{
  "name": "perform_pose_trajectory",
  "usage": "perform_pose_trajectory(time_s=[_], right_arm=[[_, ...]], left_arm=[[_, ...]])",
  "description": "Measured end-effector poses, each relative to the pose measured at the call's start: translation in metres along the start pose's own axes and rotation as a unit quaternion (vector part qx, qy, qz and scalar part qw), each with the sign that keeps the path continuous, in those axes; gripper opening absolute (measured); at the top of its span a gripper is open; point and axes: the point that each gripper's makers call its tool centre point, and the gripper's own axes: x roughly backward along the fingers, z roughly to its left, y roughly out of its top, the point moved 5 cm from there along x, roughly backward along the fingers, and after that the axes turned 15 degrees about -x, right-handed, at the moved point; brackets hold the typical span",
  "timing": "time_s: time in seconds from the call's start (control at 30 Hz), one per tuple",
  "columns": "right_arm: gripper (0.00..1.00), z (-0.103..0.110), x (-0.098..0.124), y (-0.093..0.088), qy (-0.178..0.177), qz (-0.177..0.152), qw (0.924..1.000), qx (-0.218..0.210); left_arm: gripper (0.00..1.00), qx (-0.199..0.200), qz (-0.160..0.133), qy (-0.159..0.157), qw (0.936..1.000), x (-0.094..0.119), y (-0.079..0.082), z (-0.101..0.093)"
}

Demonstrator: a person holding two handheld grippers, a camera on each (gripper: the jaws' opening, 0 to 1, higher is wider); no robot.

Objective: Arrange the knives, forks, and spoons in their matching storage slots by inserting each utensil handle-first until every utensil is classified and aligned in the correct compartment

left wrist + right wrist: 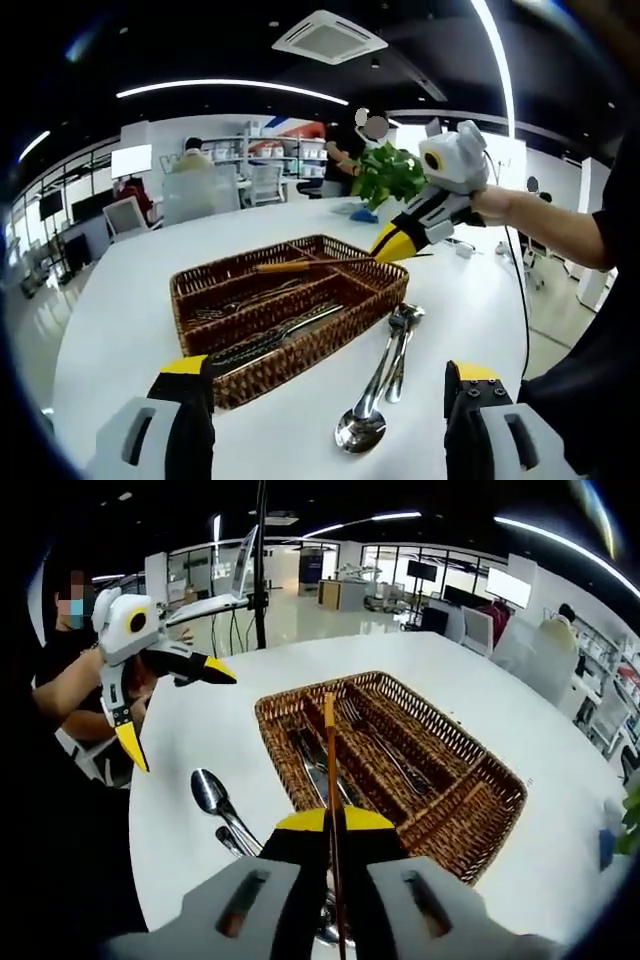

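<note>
A woven wicker basket [310, 352] with lengthwise compartments sits on the white table, with metal cutlery lying in its slots [268, 338]. My right gripper [392, 243] is shut on a thin wooden-handled utensil [300, 265], whose handle reaches over the basket's far compartment. From the right gripper view the same handle [328, 760] runs forward from my shut right gripper [335, 822] over the basket [492, 805]; its head is hidden between the jaws. Two spoons [382, 375] lie on the table beside the basket [212, 798]. My left gripper [328, 388] is open and empty, held above the table near the basket's corner [178, 712].
A green plant [388, 172] stands at the table's far side. The white table [120, 320] has bare room to the left of the basket. Chairs, shelves and people are in the office behind. A person's arm [560, 225] holds the right gripper.
</note>
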Motion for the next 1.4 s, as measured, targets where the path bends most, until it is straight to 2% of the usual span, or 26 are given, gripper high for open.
perform_pose_trajectory(time_s=[0.2,0.33,0.6,0.8,0.83,0.87,1.0,1.23,1.4], right_arm=[[0.0,-0.02,0.001,0.001,-0.041,-0.011,0.9985,-0.034],[0.0,-0.036,0.0,0.001,-0.074,-0.02,0.9948,-0.068],[0.0,-0.059,-0.002,0.004,-0.132,-0.034,0.9844,-0.111],[0.0,-0.07,-0.01,0.006,-0.15,-0.048,0.9765,-0.147],[0.0,-0.071,-0.015,0.001,-0.146,-0.037,0.9767,-0.152],[0.0,-0.081,-0.018,0.0,-0.167,-0.044,0.9733,-0.151],[0.0,-0.088,-0.024,-0.004,-0.169,-0.037,0.973,-0.153],[0.0,-0.083,-0.019,-0.007,-0.161,-0.037,0.9729,-0.161],[0.0,-0.079,-0.02,-0.009,-0.158,-0.038,0.9762,-0.143]], left_arm=[[1.0,0.003,-0.001,0.003,1.0,0.001,-0.001,0.002],[1.0,0.006,-0.002,0.007,1.0,0.003,-0.002,0.003],[1.0,0.009,-0.004,0.009,0.9999,0.004,-0.004,0.004],[1.0,0.01,-0.007,0.01,0.9999,0.006,-0.004,0.005],[1.0,0.011,-0.01,0.011,0.9998,0.006,-0.004,0.005],[1.0,0.012,-0.011,0.011,0.9998,0.006,-0.004,0.005],[1.0,0.012,-0.012,0.01,0.9998,0.006,-0.005,0.004],[1.0,0.016,-0.009,0.014,0.9997,0.01,-0.01,0.007],[1.0,0.016,-0.01,0.016,0.9997,0.01,-0.011,0.009]])
